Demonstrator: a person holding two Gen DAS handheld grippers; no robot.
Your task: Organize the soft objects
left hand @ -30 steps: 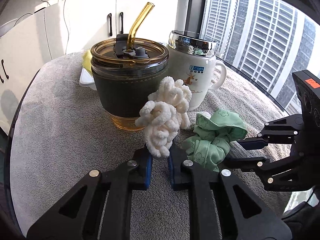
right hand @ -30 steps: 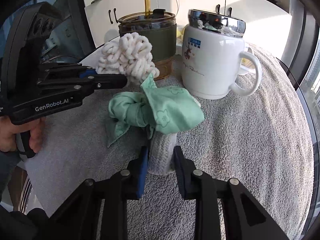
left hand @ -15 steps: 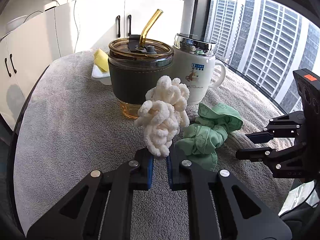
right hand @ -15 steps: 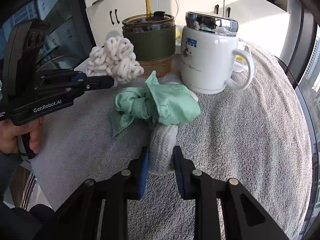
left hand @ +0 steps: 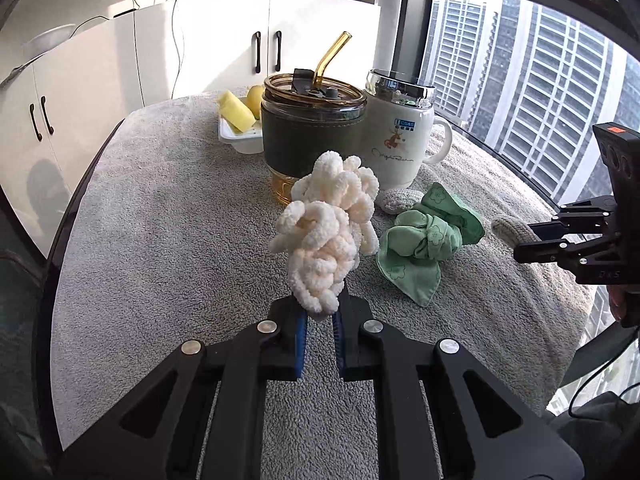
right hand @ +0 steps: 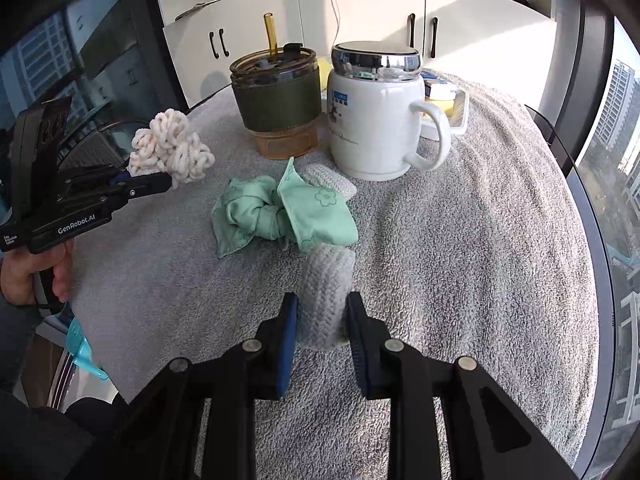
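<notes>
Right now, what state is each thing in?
Left tool: shut on cream yarn bundle, lifted.
Right tool: shut on grey knitted piece.
Green cloth: knotted, lying on towel.
Tumbler: upright, lidded.
White mug: upright, lidded.

The surface (left hand: 168, 240) is rounded and wholly covered by a grey terry towel (right hand: 480, 260). At its far side stands a glass tumbler (left hand: 312, 140) with a dark green sleeve, an amber lid and a bent amber straw. Just beside it stands a white ceramic mug (left hand: 400, 144) with a chrome lid, its handle turned toward the window. Behind them sits a small white tray (left hand: 240, 136) holding yellow pieces. In front of the mug lies a knotted pale green cloth (left hand: 428, 240) printed with flowers, resting partly on a grey knitted item (right hand: 328, 184).
</notes>
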